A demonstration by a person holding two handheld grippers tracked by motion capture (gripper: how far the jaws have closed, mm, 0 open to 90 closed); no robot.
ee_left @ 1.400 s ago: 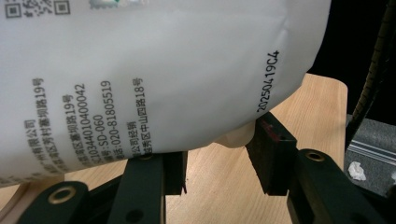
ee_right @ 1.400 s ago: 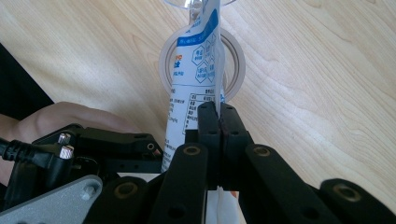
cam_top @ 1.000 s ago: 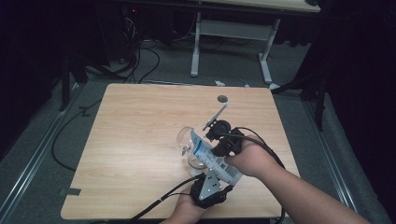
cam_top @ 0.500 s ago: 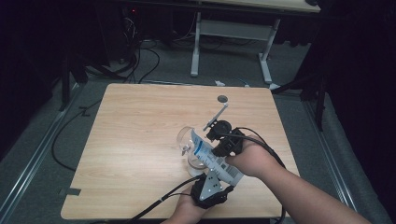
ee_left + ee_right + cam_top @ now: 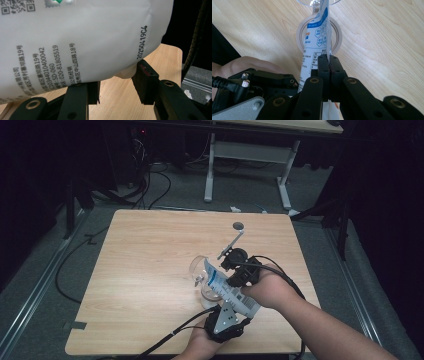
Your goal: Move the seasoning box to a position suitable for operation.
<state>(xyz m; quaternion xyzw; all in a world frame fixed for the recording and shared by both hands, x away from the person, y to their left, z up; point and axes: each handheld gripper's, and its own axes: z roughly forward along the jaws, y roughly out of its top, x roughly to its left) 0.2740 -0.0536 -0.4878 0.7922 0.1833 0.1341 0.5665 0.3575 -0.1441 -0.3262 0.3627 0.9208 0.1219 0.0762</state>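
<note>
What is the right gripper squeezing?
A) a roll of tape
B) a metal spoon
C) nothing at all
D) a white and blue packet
D: in the right gripper view, the right gripper has its jaws pressed together on the edge of the white and blue packet.

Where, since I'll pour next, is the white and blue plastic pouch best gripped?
Likely the pouch's flat rear half, coming from the end away from the clear stemmed glass: it is thin there, and the right gripper clamps it so while its mouth tips into the glass.
</note>
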